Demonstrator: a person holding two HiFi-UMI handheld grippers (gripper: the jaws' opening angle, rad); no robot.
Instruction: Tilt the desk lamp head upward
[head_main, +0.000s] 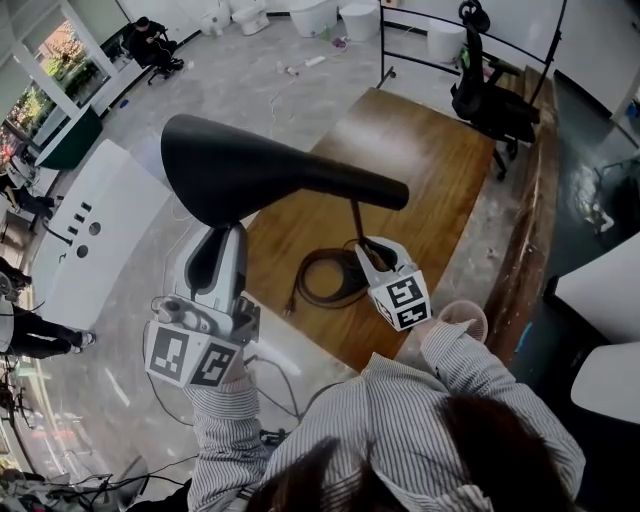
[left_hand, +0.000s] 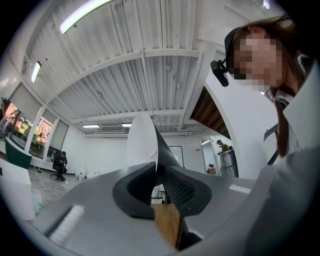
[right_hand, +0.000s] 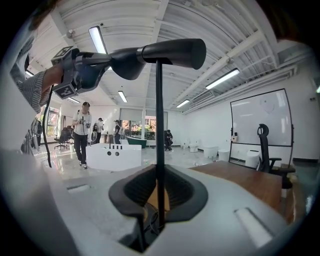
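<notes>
The black desk lamp's head (head_main: 250, 170) looms large in the head view, level above the wooden table (head_main: 430, 170). My left gripper (head_main: 218, 232) comes up from below and is shut on the shade's rim; in the left gripper view the rim (left_hand: 150, 145), white inside and black outside, sits edge-on between the pads. My right gripper (head_main: 360, 245) is shut on the thin black stem (head_main: 354, 220). In the right gripper view the stem (right_hand: 159, 125) rises straight from between the jaws to the lamp head (right_hand: 165, 52), with the left gripper (right_hand: 70, 75) at its wide end.
The lamp's base and coiled black cable (head_main: 325, 285) lie on the table. A black office chair (head_main: 485, 95) stands at the far right, a white bench (head_main: 95, 235) at the left. People (right_hand: 82, 130) walk and sit in the hall behind.
</notes>
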